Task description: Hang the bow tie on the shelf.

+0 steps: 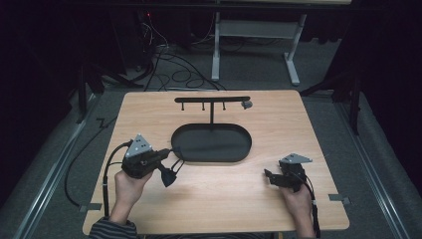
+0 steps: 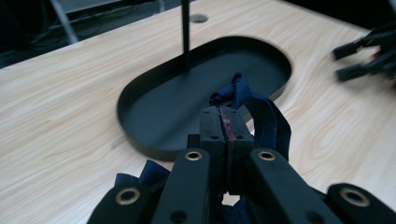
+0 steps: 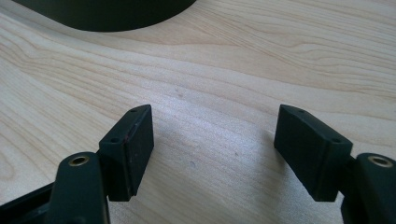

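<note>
My left gripper [image 1: 168, 153] sits at the front left of the table, by the left end of the black oval tray [image 1: 181, 155]. It is shut on a dark blue fabric strap [image 1: 168, 177], which hangs below its jaws. In the left gripper view the gripper [image 2: 226, 121] pinches the strap [image 2: 266, 119] just short of the tray rim [image 2: 140, 140]; the strap loops up past the tips. My right gripper [image 1: 268, 178] is at the front right, open and low over bare wood. Nothing lies between the jaws of this gripper [image 3: 219, 140].
A black T-shaped rack [image 1: 212, 99] with small hooks rises from the tray's far side; its post [image 2: 186, 32] stands inside the tray. A small grey piece [image 1: 246, 104] sits at the bar's right end. The tray edge [image 3: 107, 18] lies beyond the right gripper. Cables lie on the floor behind the table.
</note>
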`<state>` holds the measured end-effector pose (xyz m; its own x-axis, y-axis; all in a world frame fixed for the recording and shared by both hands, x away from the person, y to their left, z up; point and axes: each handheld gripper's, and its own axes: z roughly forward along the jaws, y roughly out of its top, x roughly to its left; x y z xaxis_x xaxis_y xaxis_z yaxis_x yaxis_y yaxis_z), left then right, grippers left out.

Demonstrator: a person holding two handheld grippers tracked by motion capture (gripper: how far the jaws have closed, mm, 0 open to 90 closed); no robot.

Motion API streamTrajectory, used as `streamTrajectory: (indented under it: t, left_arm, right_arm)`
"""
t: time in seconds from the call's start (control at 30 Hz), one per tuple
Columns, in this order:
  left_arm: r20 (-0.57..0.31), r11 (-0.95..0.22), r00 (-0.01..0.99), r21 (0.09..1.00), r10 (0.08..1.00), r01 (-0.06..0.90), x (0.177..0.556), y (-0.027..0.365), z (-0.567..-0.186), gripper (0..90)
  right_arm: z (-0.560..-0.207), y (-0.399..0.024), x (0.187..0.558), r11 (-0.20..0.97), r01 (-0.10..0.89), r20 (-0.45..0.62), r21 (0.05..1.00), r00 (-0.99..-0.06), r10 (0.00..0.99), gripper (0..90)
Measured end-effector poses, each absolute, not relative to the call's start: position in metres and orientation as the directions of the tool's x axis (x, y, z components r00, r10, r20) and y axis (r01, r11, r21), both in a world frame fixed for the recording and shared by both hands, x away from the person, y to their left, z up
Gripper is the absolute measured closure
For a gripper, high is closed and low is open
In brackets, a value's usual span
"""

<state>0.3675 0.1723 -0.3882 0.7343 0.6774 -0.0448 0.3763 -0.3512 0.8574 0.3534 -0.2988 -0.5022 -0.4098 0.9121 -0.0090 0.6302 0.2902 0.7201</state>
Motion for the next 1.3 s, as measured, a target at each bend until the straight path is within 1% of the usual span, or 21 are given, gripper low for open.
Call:
streamTrajectory:
  t: [0.17,0.37,0.47,0.57,0.97,1.2,1.3]
  left_arm:
    - [-0.028,-0.361,0.736,0.858,0.676,0.364,0.371,0.170,-0.381,88.7]
    - [-0.030,-0.351,0.743,0.868,0.669,0.351,0.376,0.167,-0.372,88.7]
    - [-0.028,-0.345,0.738,0.872,0.674,0.348,0.379,0.167,-0.370,88.6]
    - [-0.046,-0.313,0.725,0.882,0.687,0.353,0.384,0.170,-0.365,88.7]
    - [-0.023,-0.309,0.707,0.889,0.707,0.338,0.397,0.167,-0.351,88.6]
    - [-0.022,-0.304,0.700,0.891,0.714,0.338,0.409,0.161,-0.345,88.7]
    - [-0.036,-0.291,0.700,0.894,0.713,0.342,0.414,0.160,-0.343,88.6]
  right_arm:
    - [-0.502,-0.299,0.353,0.291,0.629,-0.010,0.720,-0.411,0.912,29.7]
    - [-0.502,-0.299,0.353,0.290,0.630,-0.009,0.720,-0.410,0.912,29.8]
    - [-0.502,-0.299,0.353,0.290,0.630,-0.009,0.720,-0.410,0.912,29.8]
    - [-0.502,-0.299,0.353,0.292,0.629,-0.010,0.721,-0.411,0.912,29.7]
    - [-0.502,-0.299,0.353,0.291,0.629,-0.010,0.721,-0.411,0.912,29.7]
    - [-0.502,-0.299,0.353,0.291,0.629,-0.009,0.720,-0.411,0.911,29.7]
    - [-0.502,-0.299,0.353,0.291,0.630,-0.008,0.720,-0.411,0.911,29.7]
